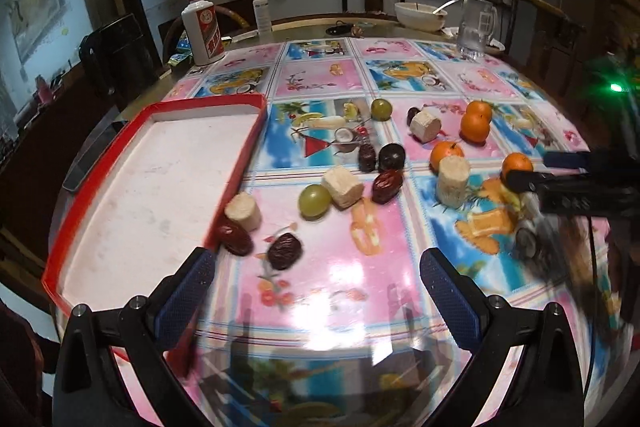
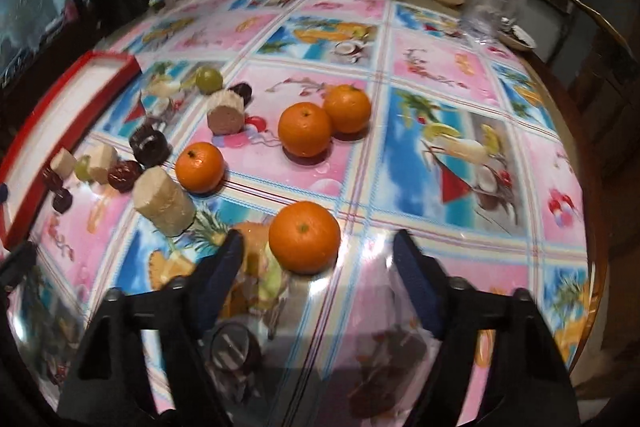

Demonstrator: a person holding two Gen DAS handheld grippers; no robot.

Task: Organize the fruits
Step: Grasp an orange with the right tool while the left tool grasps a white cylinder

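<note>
The white ceramic liquor bottle with a red label and cap (image 1: 203, 27) carries writing too blurred to read. The shallow red-rimmed white tray (image 1: 240, 101) lies on the glossy fruit-print tablecloth (image 1: 340, 279), whose near part is bare. Right of the tray, dates, grapes, pale cane chunks and oranges are scattered. The left gripper (image 1: 316, 277) is spread, holding nothing. The right gripper (image 2: 318, 259), jaws apart, flanks the nearest round orange (image 2: 304, 237).

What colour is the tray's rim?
Red rim on the tray, white inside. Clearest in the left wrist view.
</note>
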